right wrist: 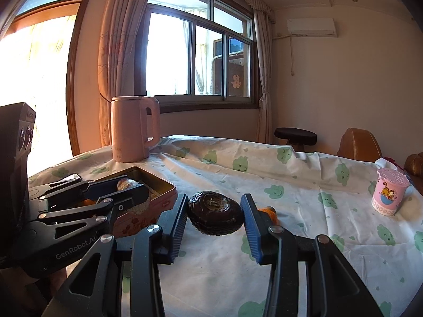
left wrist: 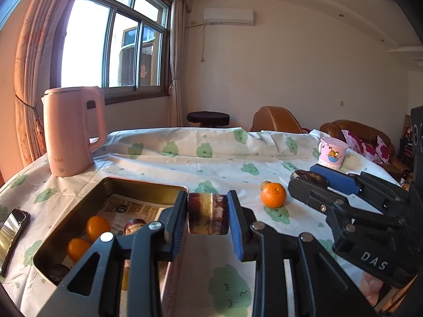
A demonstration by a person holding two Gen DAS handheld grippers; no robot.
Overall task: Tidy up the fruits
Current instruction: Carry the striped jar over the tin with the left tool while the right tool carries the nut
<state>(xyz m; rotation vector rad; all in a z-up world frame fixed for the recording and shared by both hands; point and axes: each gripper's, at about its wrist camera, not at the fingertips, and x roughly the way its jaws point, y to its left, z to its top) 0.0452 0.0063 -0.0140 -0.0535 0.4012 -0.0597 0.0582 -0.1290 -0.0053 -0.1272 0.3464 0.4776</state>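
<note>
Left wrist: two tangerines point(left wrist: 87, 235) in tin point(left wrist: 148, 185).

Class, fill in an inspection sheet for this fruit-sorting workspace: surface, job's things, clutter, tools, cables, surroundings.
Surface: table under a wrinkled cloud-print cloth.
Job's things: metal tin holding two orange fruits and dark ones; mandarin loose on the cloth.
Clutter: pink kettle, cartoon cup, phone.
Tools: left tool shut on a brown mottled fruit; right tool shut on a dark wrinkled fruit.
Cables: nothing seen on the table.
Surroundings: window, stool, sofa.
</note>
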